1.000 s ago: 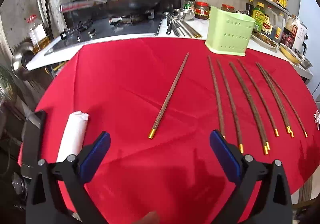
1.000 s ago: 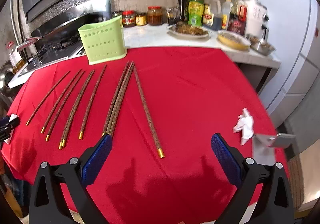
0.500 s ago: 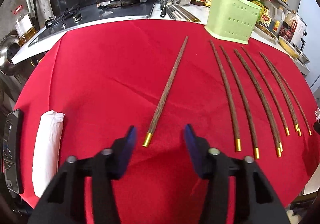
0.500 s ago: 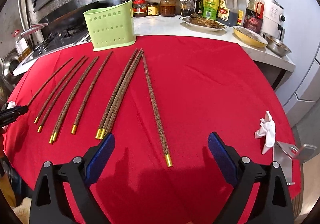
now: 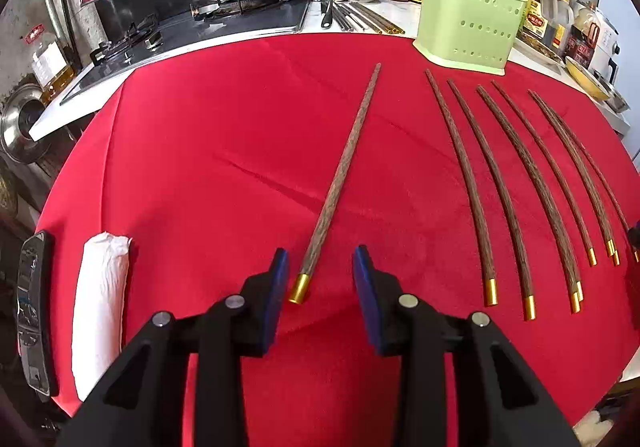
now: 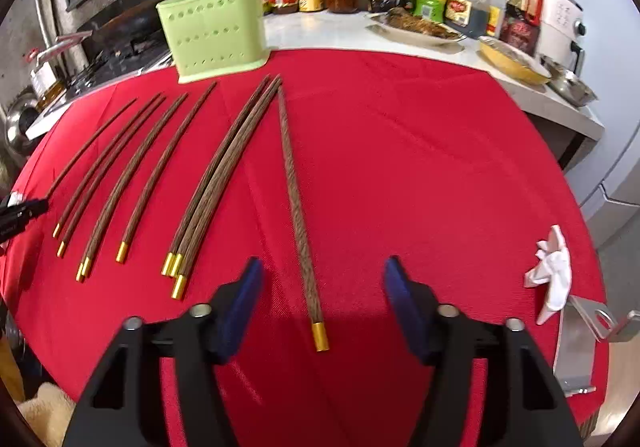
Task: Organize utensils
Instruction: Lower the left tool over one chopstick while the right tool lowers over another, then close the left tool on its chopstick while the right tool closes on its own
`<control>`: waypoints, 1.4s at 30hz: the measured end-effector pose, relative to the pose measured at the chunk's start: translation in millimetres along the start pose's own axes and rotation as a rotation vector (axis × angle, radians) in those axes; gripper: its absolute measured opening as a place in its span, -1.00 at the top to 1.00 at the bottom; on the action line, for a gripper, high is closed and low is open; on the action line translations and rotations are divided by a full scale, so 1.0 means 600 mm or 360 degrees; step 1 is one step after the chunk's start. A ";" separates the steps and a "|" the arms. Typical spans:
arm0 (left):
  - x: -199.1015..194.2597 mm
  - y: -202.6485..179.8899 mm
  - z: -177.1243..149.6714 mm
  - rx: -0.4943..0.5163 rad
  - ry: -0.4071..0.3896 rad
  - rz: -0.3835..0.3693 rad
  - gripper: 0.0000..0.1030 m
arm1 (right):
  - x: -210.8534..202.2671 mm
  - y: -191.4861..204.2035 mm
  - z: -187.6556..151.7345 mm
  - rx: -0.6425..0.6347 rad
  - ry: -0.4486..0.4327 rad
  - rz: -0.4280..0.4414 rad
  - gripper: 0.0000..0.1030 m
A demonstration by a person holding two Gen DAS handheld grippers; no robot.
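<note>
On the red cloth [image 5: 200, 151], both grippers are closing but grasp nothing yet: the left gripper [image 5: 320, 271] straddles one chopstick's [image 5: 340, 175] gold end, the right gripper [image 6: 322, 287] another chopstick [image 6: 298, 207]. Thin, round sticks may roll or pivot if a pad touches first; the holder [image 6: 212, 27] stands beyond

The chopsticks [image 5: 340, 175] looked like matt, grained dark wood capped in shiny gold metal, lying on a woven red cloth [image 5: 224, 151] with creases, beside a smooth pale-green plastic holder [image 5: 468, 27] and crumpled white paper [image 6: 554, 279].
</note>
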State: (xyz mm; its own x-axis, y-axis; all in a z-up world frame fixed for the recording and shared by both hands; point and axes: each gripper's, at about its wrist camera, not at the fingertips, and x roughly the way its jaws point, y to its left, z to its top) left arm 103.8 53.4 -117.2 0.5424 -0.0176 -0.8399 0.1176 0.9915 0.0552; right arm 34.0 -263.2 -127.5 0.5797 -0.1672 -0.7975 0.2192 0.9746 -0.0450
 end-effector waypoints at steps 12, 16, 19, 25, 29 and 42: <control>-0.002 -0.002 -0.004 0.0006 -0.0023 0.0016 0.34 | 0.007 0.010 0.001 -0.0025 -0.0009 0.0004 0.30; -0.004 0.001 -0.007 0.0010 -0.0031 0.0014 0.34 | 0.006 0.012 -0.002 -0.0039 -0.0017 -0.0015 0.30; -0.004 0.000 -0.007 0.0009 -0.0025 0.0016 0.34 | 0.004 0.010 -0.005 -0.0025 -0.0018 -0.0005 0.30; -0.006 -0.003 -0.008 0.0015 -0.0023 0.0021 0.34 | 0.004 0.012 -0.007 -0.0022 -0.0022 -0.0008 0.30; -0.006 -0.002 -0.009 0.0017 -0.0025 0.0021 0.34 | 0.006 0.014 -0.005 -0.0034 -0.0022 -0.0005 0.30; -0.013 -0.019 -0.018 0.0113 -0.0045 0.0041 0.63 | -0.003 0.003 -0.020 -0.0001 -0.0057 0.0044 0.76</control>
State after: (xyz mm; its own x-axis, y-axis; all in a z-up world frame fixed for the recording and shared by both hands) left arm 89.6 43.6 -117.2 0.5693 0.0029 -0.8221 0.1617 0.9801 0.1154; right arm 23.9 -259.5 -133.1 0.6133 -0.1456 -0.7763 0.2022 0.9790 -0.0239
